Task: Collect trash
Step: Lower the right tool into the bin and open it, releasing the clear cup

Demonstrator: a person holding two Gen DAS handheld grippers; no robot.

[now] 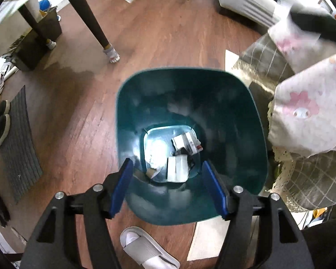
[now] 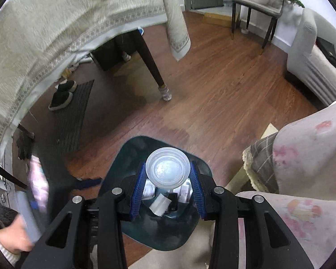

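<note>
Trash bin [image 1: 190, 103], dark teal with a wide square mouth, stands on a brown wooden floor [image 1: 159, 33] and fills the middle of the left wrist view, seen from almost straight above. At its bottom lie white and dark scraps of packaging [image 1: 179, 157]. The left gripper [image 1: 168, 186] hangs over the near side of the bin's mouth with its blue-padded jaws standing well apart and nothing between them. In the right wrist view the right gripper [image 2: 168, 179] is also above the bin [image 2: 132, 154], its jaws pressed against both sides of a clear plastic cup [image 2: 167, 168], which is held with one round end facing the camera. A pale grey slipper [image 1: 145, 248] rests on the floor just on the near side of the bin. Farther away stands a dark table leg [image 1: 87, 15] with a sock-like cover on its foot. A checked cloth with lace trim [image 1: 306, 179] sits to the right of the bin.
</note>
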